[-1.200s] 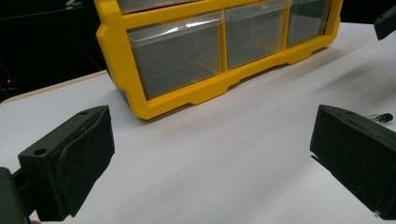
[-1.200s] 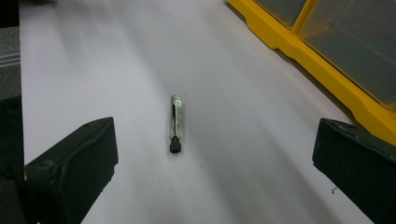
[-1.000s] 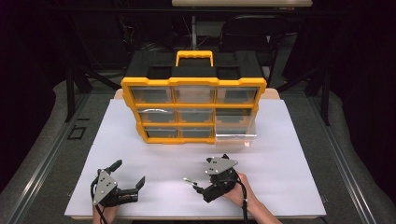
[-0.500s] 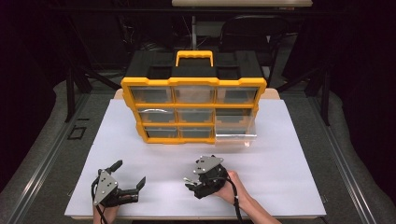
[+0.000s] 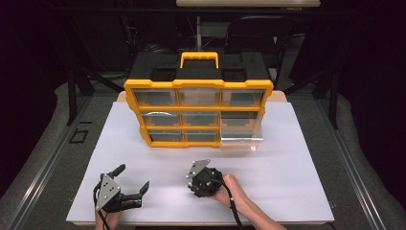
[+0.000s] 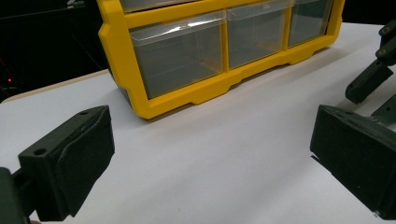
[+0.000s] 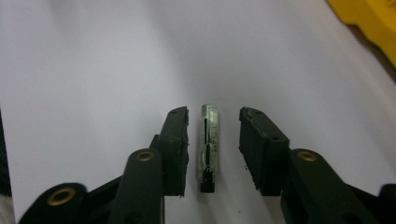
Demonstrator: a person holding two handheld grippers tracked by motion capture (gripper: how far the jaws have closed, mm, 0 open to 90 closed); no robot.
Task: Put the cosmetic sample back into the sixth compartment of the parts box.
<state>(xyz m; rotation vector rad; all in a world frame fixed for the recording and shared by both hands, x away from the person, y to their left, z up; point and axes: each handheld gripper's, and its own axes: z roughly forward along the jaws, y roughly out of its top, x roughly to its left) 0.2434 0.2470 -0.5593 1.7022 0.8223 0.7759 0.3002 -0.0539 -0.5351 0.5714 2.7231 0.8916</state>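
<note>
A small clear glass tube (image 7: pixel 208 144) with a black end lies on the white table sheet (image 5: pixel 287 167). My right gripper (image 7: pixel 212 116) is open, with one jaw on each side of the tube and a narrow gap to both. In the high view my right gripper (image 5: pixel 196 183) tilts down onto the sheet at front centre, held by a hand. My left gripper (image 5: pixel 132 176) rests at the front left, wide open and holding nothing. In the left gripper view my left gripper (image 6: pixel 210 135) faces the yellow drawer organizer (image 6: pixel 187 93).
The yellow and black organizer (image 5: pixel 198 84) with clear drawers stands at the back of the sheet. Its bottom right drawer (image 5: pixel 242 142) is pulled out toward me. Dark floor and frame bars surround the table.
My right gripper has moved left and tipped down toward the sheet. The left gripper has barely shifted.
</note>
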